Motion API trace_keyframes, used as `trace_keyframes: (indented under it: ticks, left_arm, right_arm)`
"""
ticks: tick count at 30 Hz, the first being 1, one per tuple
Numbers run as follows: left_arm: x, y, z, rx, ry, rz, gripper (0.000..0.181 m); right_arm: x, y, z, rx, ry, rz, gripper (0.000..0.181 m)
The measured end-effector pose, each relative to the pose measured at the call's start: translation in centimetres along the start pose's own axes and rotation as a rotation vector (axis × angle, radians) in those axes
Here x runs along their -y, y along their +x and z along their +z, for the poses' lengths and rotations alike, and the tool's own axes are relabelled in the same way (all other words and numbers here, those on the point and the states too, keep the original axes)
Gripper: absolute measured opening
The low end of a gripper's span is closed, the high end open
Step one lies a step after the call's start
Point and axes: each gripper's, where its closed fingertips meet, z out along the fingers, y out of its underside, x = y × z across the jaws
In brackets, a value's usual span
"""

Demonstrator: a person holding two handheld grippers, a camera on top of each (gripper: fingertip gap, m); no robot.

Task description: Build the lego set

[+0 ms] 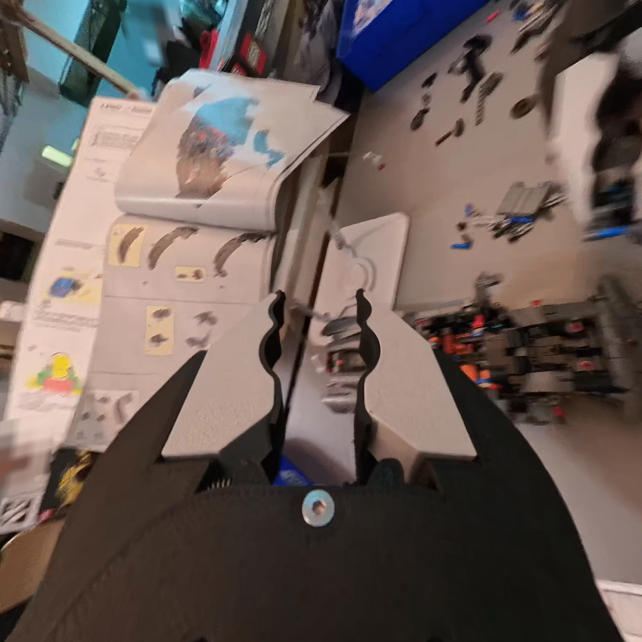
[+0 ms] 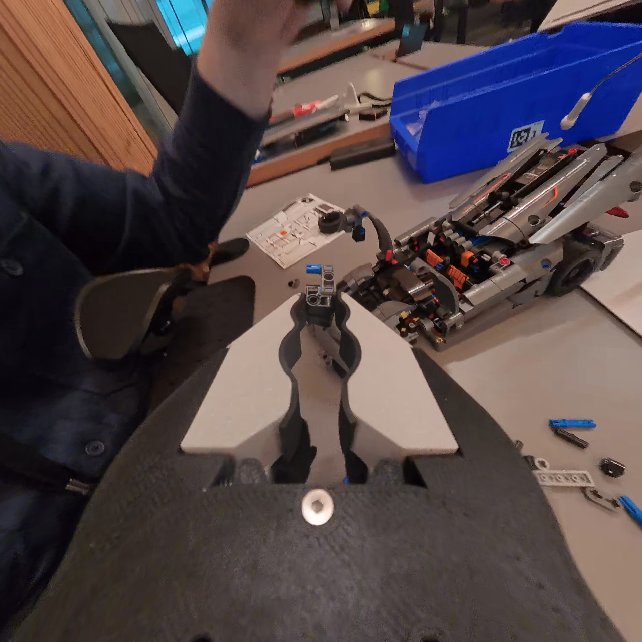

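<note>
In the blurred left wrist view an open instruction booklet fills the left side, its upper page curling; the left gripper hangs in front of it with its fingers parted and nothing between them; further right the partly built lego car shows as a smear of grey, black and orange, and loose pieces lie scattered on the grey table beyond, near a blue bin. In the right wrist view a person's dark sleeve and raised hand occupy the left; the right gripper sits at centre, its fingers closed on a small grey and black assembly with a blue pin, held above the table; just right of it stands the lego car, nose toward the gripper; behind the car sits the blue bin; a folded sheet lies beyond the fingertips; loose blue, black and pale pieces lie at far right.
</note>
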Motion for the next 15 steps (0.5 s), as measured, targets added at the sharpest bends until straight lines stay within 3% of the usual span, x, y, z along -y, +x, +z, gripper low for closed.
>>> trace_keyframes:
  ticks: [7,15]
  left_arm:
    - [2.8,10.2,1.8,-0.102,0.151,0.063,0.035]
    - [4.6,13.0,2.9,-0.174,0.298,-0.024,0.041]
  right_arm:
    - [1.4,-0.4,-0.7,0.082,0.132,0.082,0.014]
    - [2.2,-0.5,-1.2,0.107,0.201,0.087,0.014]
